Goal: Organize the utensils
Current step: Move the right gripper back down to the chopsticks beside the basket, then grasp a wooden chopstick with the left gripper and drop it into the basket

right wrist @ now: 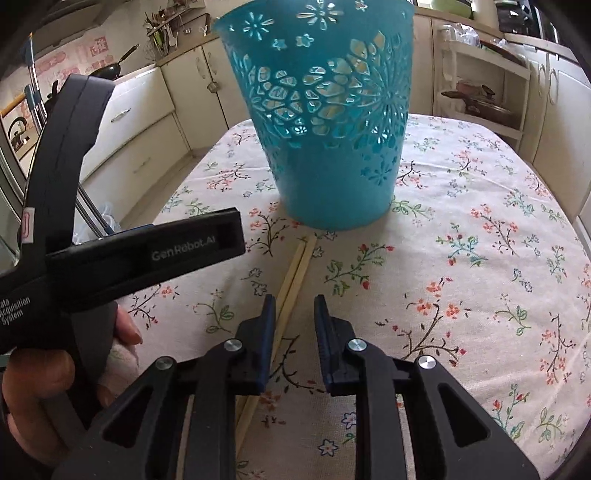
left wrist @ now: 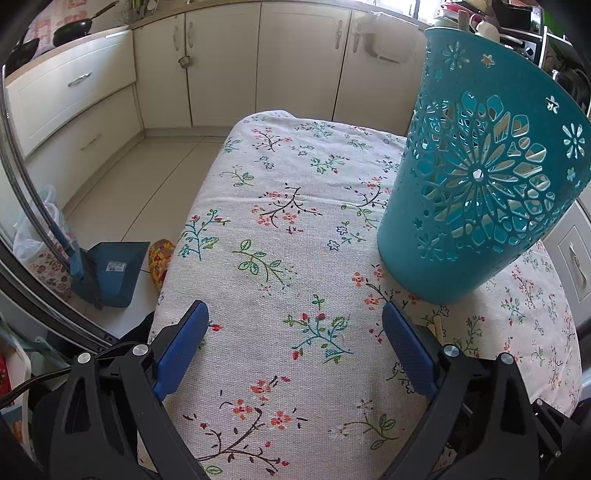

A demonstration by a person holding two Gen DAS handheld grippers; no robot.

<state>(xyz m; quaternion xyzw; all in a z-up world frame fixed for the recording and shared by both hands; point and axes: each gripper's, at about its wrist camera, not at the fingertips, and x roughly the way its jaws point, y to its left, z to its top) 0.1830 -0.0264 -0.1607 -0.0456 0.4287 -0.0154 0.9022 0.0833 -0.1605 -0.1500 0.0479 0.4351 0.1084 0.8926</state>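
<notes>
Your right tool (right wrist: 294,317) hovers low over the surface (right wrist: 461,266), which is covered in a floral tablecloth. Its 2 blue-padded fingers (right wrist: 267,321) stand a little apart with nothing between them, so it is released. Just beside its left finger lie 2 wooden chopsticks (right wrist: 291,277), side by side and flat on the cloth. They run from under the tool's body toward the far side, and their far ends stop just short of the foot of the teal basket (right wrist: 332,177). The basket stands upright in the middle of the surface, with flower-shaped cutouts in its wall; you cannot see inside it from here.

Your left tool (left wrist: 295,325) is spread wide, its pads (left wrist: 184,343) far apart over bare cloth, grasping nothing. In its view the basket (left wrist: 476,221) rises ahead and to the right, near the right finger, and the end of 1 chopstick (left wrist: 438,326) peeks out just beside that finger. In the right wrist view your left hand (right wrist: 40,391) grips the black body of the left tool at the near left edge.

On the floor left of the surface a blue dustpan (left wrist: 118,269) stands next to a brush. Beyond, cream kitchen cabinets (left wrist: 221,74) line the far wall, and a black frying pan (left wrist: 74,27) sits on the counter at far left.
</notes>
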